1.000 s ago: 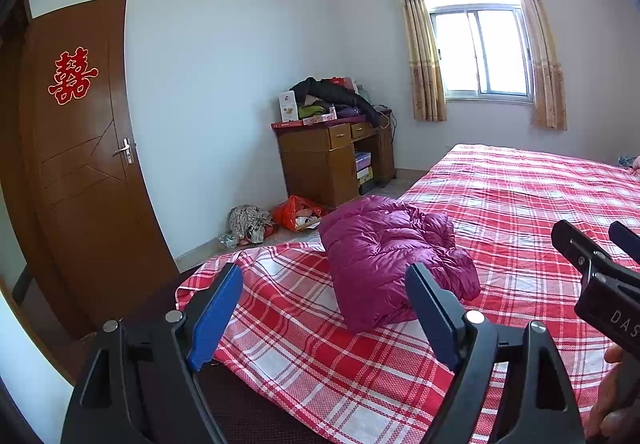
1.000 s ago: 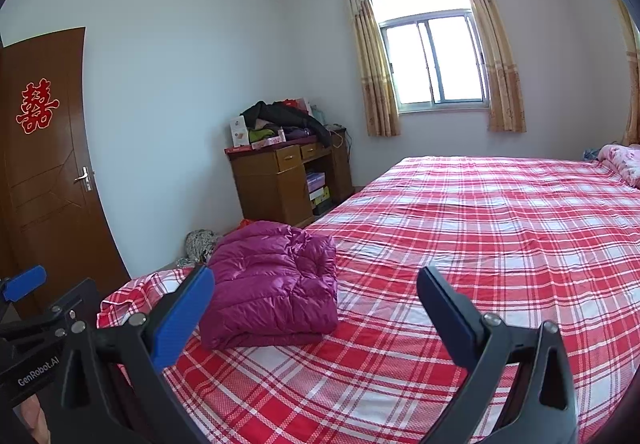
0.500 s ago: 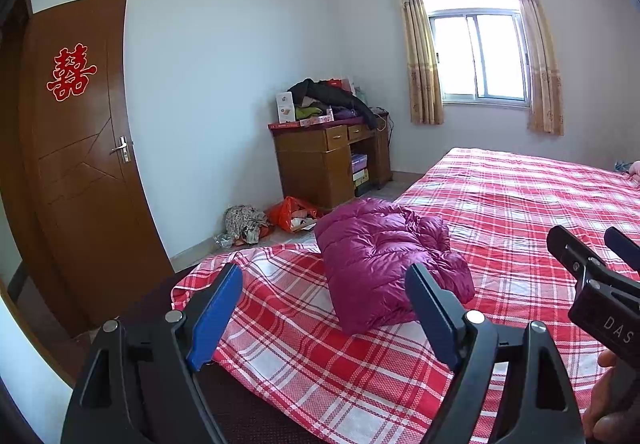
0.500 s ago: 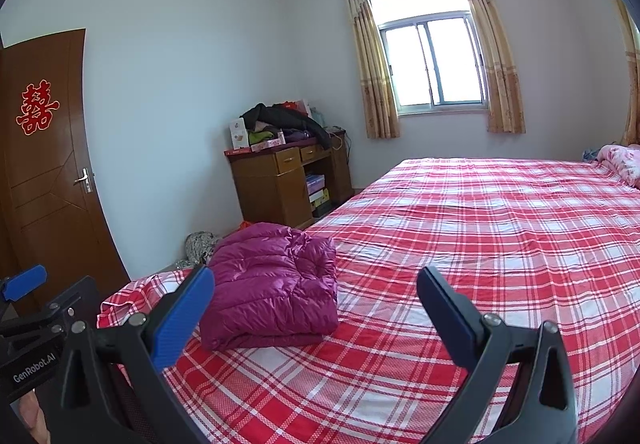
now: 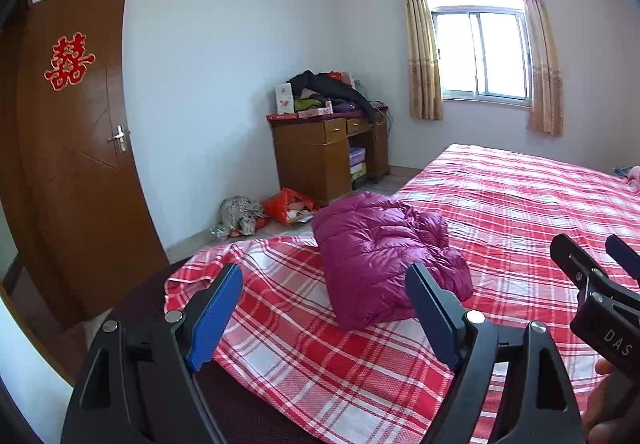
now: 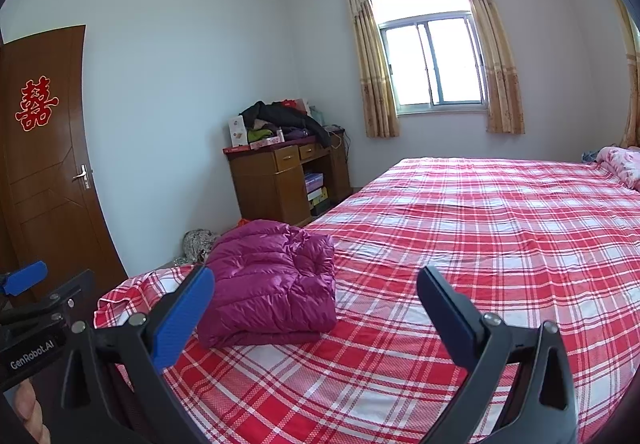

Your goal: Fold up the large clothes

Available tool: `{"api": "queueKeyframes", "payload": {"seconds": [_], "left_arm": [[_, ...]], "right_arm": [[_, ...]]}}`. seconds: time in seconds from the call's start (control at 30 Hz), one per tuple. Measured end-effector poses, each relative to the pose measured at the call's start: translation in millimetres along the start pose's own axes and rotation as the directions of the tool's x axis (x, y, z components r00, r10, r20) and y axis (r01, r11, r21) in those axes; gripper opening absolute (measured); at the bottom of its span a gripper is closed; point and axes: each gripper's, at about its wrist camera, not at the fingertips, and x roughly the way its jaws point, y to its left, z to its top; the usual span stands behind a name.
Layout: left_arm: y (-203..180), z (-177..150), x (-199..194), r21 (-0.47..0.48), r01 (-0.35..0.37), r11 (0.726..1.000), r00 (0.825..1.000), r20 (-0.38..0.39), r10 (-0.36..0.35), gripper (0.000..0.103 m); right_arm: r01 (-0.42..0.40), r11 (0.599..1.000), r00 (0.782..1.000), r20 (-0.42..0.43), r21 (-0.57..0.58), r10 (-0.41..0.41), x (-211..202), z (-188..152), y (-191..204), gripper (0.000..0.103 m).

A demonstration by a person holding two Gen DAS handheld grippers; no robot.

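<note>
A magenta puffer jacket (image 5: 380, 256) lies folded in a compact bundle near the foot corner of a bed with a red plaid sheet (image 5: 520, 203). It also shows in the right wrist view (image 6: 272, 284). My left gripper (image 5: 326, 286) is open and empty, held back from the bed edge with the jacket beyond its fingers. My right gripper (image 6: 316, 294) is open and empty, also short of the jacket, which lies left of its centre. Nothing touches the jacket.
A wooden desk (image 5: 328, 155) piled with clothes stands by the far wall under a curtained window (image 5: 480, 55). A brown door (image 5: 76, 163) is at the left. Bags and a rag (image 5: 240, 213) lie on the floor. A pink quilt (image 6: 620, 165) sits far right.
Both grippers have stayed open. The left wrist view has drawn back and tilted slightly, so the jacket sits a little lower and farther. The right view is almost unchanged.
</note>
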Motion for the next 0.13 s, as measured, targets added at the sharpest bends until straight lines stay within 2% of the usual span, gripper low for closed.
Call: {"api": "queueKeyframes", "payload": {"seconds": [0.13], "left_arm": [[0.8,-1.2,5.4,0.006,-0.003,1.000,1.000,-0.010,0.003,0.084]], "right_arm": [[-0.004,1.000,1.000,-0.003,-0.003,0.004,1.3,-0.7,-1.4,0.103]]}}
